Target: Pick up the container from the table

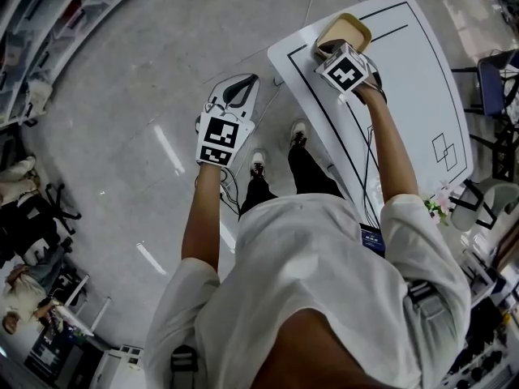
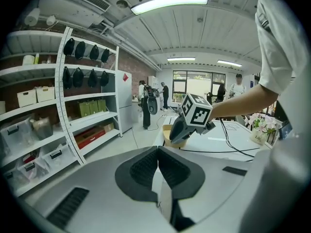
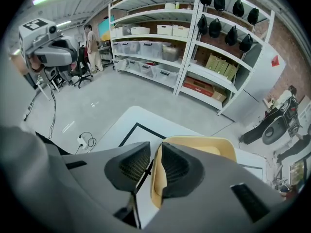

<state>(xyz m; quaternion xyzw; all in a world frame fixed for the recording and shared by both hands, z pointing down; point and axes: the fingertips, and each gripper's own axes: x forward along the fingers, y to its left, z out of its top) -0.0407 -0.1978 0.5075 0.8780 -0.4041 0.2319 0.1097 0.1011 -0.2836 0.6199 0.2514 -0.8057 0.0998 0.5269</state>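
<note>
**Shelving.** One white shelving run stands against the brick wall, with two bays in the right gripper view. It carries clear bins and green and red boxes. Eight black hanging items sit at its top, in two rows of four.

**Table.** One white table bears a black rectangular border line. Two small overlapping squares are drawn near its right edge.

**Grippers.** There are two, each with one marker cube.
- The left gripper is held over the floor, well apart from the table. In the left gripper view its two pads meet, with nothing between them.
- The right gripper is at the far corner of the table. In the right gripper view its jaws are clamped on one side wall of the container. One pad is outside the wall and the other is inside the cavity.

**Container.** There is one tan, open-topped container with rounded corners and nothing in it. It is at the table's far corner, inside the border line. Whether its base touches the surface cannot be told.

**Small items.** One power strip with a coiled cable lies on the floor. One white pot of flowers stands on the table.

**Writing.** The pot carries cursive print that is too small to read with certainty. One red sticker on a white cabinet shows no legible text.
</note>
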